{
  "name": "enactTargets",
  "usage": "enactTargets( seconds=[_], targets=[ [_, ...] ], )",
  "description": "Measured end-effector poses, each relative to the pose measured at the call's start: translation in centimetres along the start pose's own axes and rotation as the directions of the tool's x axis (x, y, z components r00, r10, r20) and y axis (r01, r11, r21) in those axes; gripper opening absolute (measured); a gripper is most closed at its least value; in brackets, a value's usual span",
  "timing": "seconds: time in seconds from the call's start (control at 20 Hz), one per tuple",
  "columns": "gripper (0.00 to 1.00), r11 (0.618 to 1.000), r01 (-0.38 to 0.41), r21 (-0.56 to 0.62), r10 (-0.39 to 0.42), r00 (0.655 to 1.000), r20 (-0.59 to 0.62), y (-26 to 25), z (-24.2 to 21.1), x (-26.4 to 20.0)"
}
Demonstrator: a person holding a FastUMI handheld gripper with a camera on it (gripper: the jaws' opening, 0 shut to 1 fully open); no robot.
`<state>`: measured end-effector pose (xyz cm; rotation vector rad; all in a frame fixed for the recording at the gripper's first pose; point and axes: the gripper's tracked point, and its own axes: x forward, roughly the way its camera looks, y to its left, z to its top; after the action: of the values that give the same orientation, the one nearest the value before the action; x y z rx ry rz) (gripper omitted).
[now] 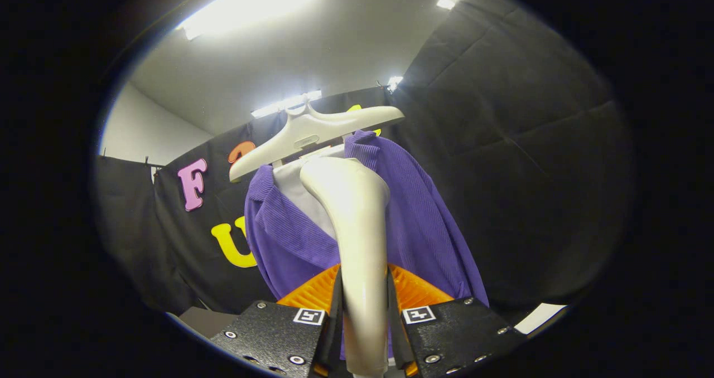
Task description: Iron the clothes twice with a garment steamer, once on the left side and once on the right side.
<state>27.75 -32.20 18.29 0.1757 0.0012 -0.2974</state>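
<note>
Garment steamer (357, 238) pinched upright in hand-held gripper (363, 316); purple shirt (424, 222) hanging just beyond

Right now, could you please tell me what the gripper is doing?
Gripper: shut on the garment steamer, both fingers pressing its handle, its head raised before the purple jacket.

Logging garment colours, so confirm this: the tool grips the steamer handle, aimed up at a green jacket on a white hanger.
Not green. The gripper view shows a purple jacket on the white hanger. The tool does grip the steamer handle, aimed up.
</note>
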Motion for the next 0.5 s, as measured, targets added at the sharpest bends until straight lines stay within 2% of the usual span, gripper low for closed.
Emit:
enactTargets(
  seconds=[0.15,0.25,0.5],
  targets=[
    [0.36,1.0,0.021,-0.021,-0.022,0.999,-0.04,-0.8,-1.9,2.3],
    [0.37,0.998,0.033,-0.047,-0.034,0.999,-0.02,-1.0,-2.2,3.0],
    [0.37,0.997,0.044,-0.059,-0.045,0.999,-0.023,-1.5,-3.6,2.4]
  ],
)
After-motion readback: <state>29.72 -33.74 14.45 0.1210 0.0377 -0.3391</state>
